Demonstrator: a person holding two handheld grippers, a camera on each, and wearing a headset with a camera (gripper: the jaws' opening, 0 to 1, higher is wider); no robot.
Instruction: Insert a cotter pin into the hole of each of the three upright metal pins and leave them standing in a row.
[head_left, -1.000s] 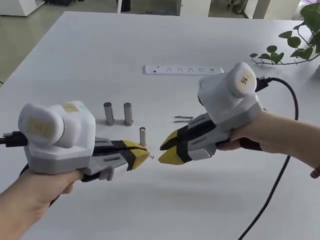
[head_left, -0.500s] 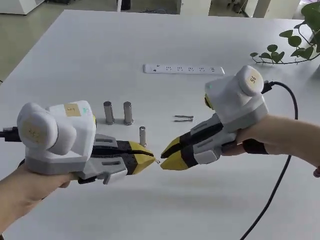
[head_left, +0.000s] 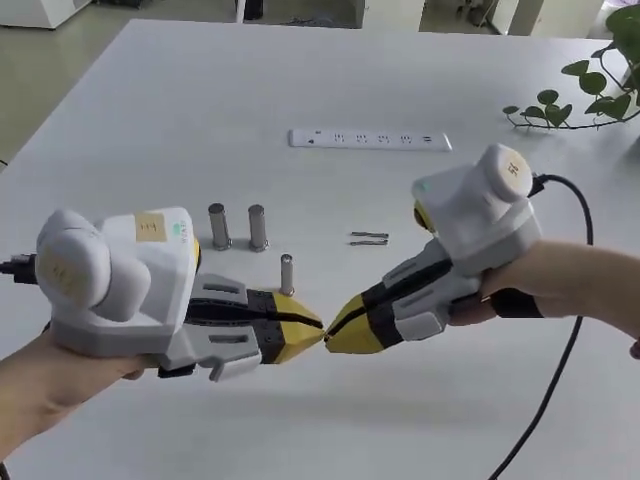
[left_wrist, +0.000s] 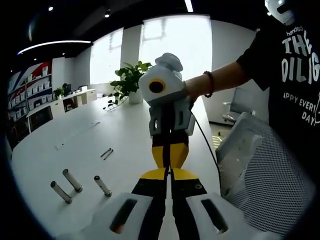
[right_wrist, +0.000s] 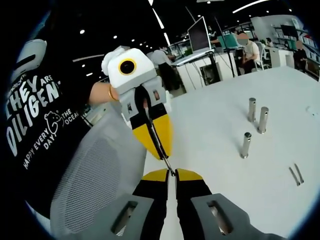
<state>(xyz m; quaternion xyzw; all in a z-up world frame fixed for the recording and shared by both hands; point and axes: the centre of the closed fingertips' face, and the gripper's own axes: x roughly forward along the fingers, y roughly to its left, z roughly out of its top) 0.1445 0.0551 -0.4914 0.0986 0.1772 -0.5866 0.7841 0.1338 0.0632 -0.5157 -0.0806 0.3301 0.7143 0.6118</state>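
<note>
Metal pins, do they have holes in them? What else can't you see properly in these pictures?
- Holes in the metal pins: too small to tell in every view.
- Cotter pin in the left hand-held gripper: head view, hidden behind the yellow tips.
- Right hand-held gripper: whether it grips that pin too, its own tips cover the spot.
- Plant: cut off by the head view's right edge.

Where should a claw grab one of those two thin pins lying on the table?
Take the nearer thin pin across its middle, coming straight down from above. It lies flat on the table beside its twin, so a claw sliding in sideways might push both.
</note>
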